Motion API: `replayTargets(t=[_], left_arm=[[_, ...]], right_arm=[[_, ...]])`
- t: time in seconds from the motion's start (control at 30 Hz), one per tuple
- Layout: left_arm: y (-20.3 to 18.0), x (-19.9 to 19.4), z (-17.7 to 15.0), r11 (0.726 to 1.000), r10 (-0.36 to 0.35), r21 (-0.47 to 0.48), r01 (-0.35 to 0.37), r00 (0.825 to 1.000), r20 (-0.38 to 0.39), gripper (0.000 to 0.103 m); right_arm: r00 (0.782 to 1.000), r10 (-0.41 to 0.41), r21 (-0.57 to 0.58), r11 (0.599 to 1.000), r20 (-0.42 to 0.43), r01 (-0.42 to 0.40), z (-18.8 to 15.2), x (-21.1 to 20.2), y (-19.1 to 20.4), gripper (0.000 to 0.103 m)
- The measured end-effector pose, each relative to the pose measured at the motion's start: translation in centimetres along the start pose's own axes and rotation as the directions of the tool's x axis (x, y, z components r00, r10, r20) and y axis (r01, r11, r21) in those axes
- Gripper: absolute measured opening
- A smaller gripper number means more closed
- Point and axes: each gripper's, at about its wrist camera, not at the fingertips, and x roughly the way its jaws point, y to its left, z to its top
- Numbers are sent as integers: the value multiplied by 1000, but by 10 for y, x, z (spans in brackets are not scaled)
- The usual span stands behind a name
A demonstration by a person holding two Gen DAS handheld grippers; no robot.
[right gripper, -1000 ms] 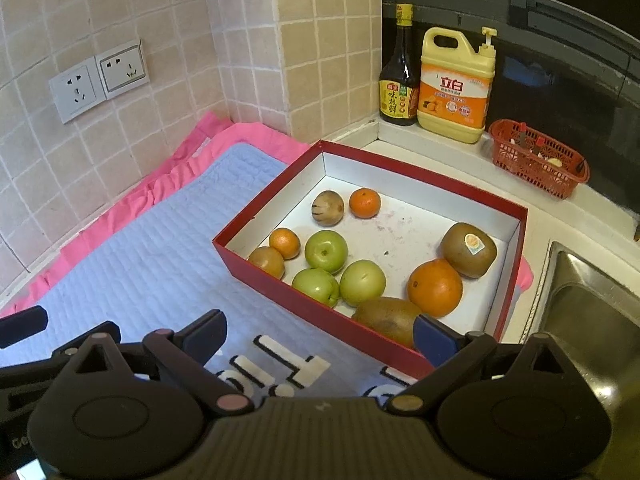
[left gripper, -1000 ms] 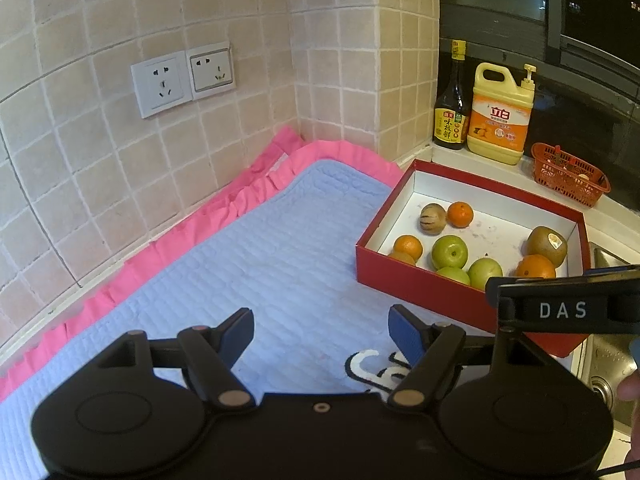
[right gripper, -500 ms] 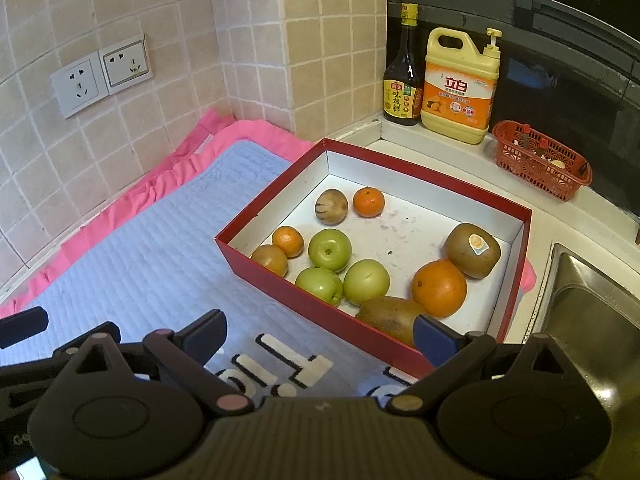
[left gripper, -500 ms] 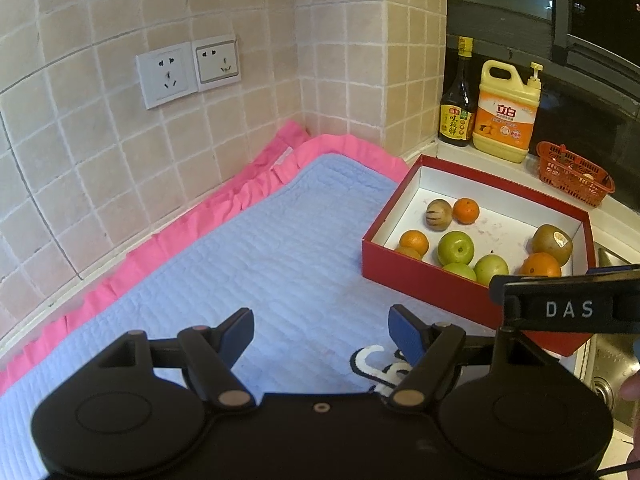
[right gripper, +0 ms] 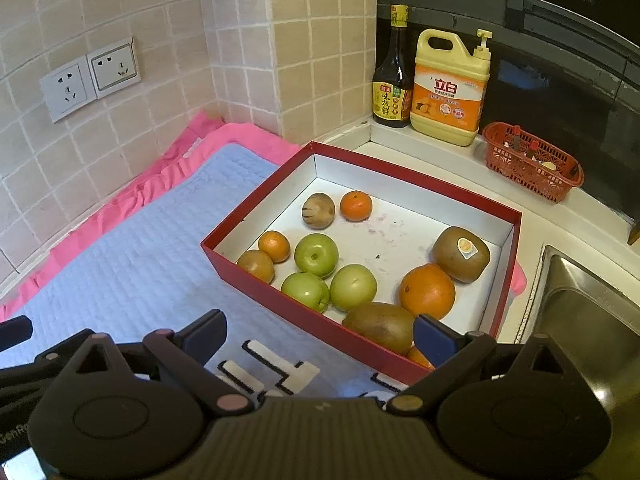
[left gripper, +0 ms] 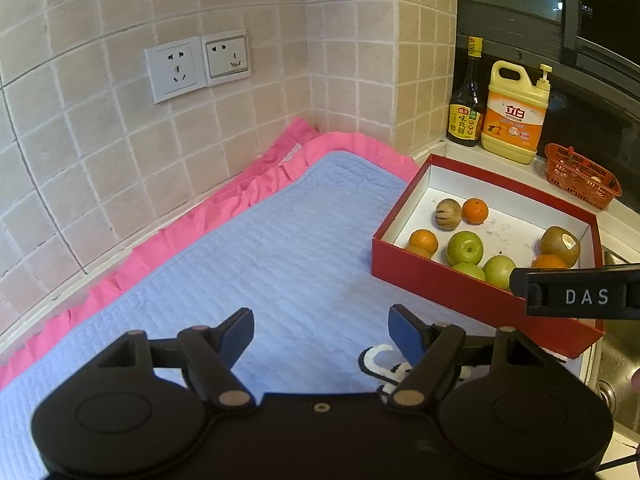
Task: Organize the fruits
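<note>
Three green apples sit bunched toward the near wall of the red box, which rests on the desk partly over the blue quilted mat. Inside with them are two small oranges, one at the far end beside a striped brownish fruit, the other touching a brown fruit in the left corner. A large orange lies against a stickered kiwi on the right side, and a second kiwi lies along the near wall.

Behind the box, a dark sauce bottle and a yellow detergent jug stand side by side on the ledge, with a small red basket of odds and ends to their right.

Both tools are spread wide and hold nothing: the left tool hovers over the mat, the right tool just short of the box's near wall.
</note>
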Motion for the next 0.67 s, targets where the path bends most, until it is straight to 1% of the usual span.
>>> replayTargets(t=[0.5, 0.6, 0.67], left_arm=[[5, 1, -2, 999, 29, -19, -29, 1000, 6, 88], [7, 3, -4, 997, 66, -29, -66, 998, 17, 87], [9, 6, -3, 997, 69, -23, -69, 998, 9, 88]], right_arm=[[1000, -7, 0, 1000, -3, 7, 1, 3, 0, 101], [1000, -7, 1, 1000, -4, 7, 1, 3, 1, 101], [1000, -8, 1, 1000, -5, 8, 1, 5, 1, 101]])
